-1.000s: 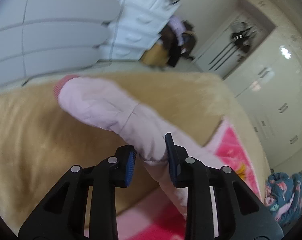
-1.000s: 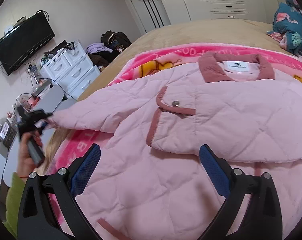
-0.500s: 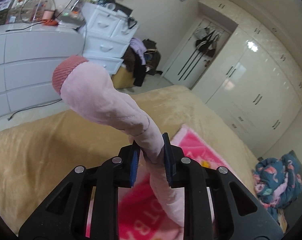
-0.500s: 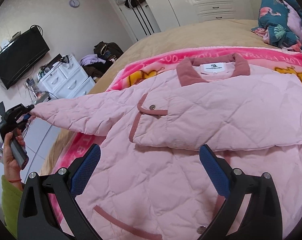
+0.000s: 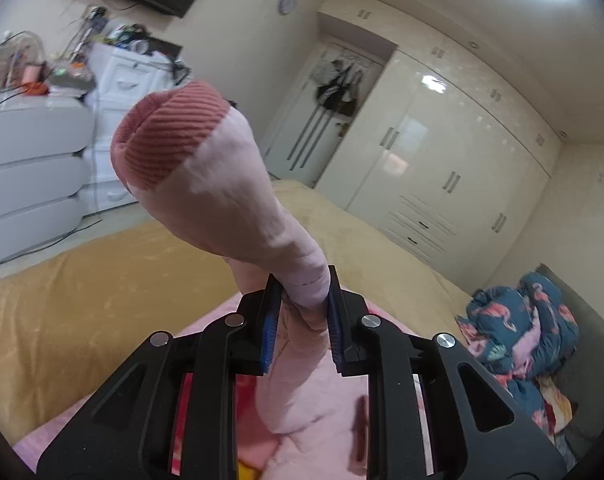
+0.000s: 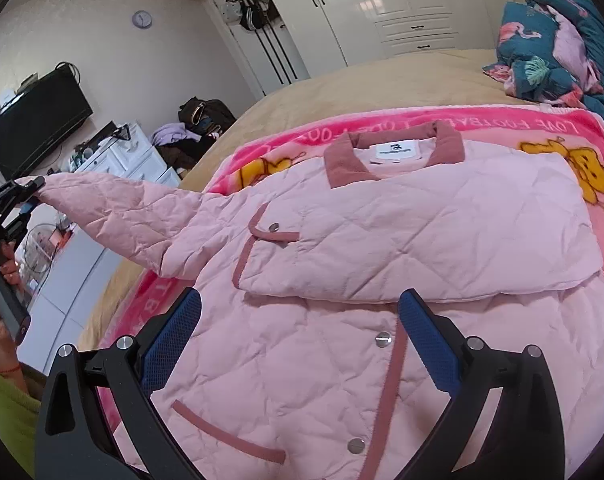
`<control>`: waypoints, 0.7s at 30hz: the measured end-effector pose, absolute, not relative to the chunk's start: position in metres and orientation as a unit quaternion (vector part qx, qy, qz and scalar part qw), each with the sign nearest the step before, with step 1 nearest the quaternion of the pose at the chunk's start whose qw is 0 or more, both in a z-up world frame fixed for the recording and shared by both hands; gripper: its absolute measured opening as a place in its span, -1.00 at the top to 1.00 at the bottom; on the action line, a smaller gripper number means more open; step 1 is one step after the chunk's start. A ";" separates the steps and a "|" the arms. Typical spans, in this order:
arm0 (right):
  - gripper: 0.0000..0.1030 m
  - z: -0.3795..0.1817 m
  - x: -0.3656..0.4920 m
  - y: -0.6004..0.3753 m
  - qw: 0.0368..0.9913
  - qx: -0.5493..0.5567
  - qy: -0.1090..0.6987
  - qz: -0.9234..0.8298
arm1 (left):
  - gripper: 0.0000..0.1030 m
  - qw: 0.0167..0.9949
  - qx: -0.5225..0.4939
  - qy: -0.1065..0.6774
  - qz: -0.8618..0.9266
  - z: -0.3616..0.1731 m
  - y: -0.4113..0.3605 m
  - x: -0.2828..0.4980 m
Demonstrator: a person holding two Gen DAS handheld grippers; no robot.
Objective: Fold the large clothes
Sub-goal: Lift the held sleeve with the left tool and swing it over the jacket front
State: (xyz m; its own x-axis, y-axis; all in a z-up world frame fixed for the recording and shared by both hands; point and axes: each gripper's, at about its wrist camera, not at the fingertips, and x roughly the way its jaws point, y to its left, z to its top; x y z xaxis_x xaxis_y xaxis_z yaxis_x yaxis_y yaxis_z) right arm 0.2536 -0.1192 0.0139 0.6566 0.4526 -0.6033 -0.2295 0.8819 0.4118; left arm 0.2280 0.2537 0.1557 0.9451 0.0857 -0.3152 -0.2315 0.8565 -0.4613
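Observation:
A pink quilted jacket lies front-up on a pink cartoon blanket, its right sleeve folded across the chest. My left gripper is shut on the other sleeve a little behind the ribbed dusty-pink cuff, and holds it raised in the air. In the right wrist view that sleeve stretches up and left to the left gripper, held by a hand. My right gripper hovers open over the jacket's lower front, nothing between its fingers.
The blanket lies on a tan bedspread. A bundled teal flamingo-print quilt sits at the bed's far right. White drawers, a wall television, a pile of bags and clothes and white wardrobes line the room.
The left gripper closed on the sleeve and lifted it off the bed, so the cuff now stands high. The right gripper drifted forward over the jacket, still open.

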 end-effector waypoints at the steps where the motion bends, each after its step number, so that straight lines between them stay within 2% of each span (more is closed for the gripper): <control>1: -0.91 0.014 0.253 -0.123 0.897 0.155 0.368 0.189 | 0.73 0.954 -0.250 0.143 0.077 0.157 0.249 0.229; 21: -0.91 0.012 0.237 -0.194 0.900 0.198 0.353 0.161 | 0.73 0.970 -0.181 0.151 -0.059 0.156 0.133 0.228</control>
State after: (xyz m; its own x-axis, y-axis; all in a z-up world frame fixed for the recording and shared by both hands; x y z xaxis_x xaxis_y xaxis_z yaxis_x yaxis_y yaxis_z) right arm 0.2366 -0.1939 0.0116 0.6983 0.4300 -0.5723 -0.1504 0.8698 0.4700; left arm 0.2279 0.1331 0.1563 0.9475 -0.1684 -0.2719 0.0588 0.9274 -0.3694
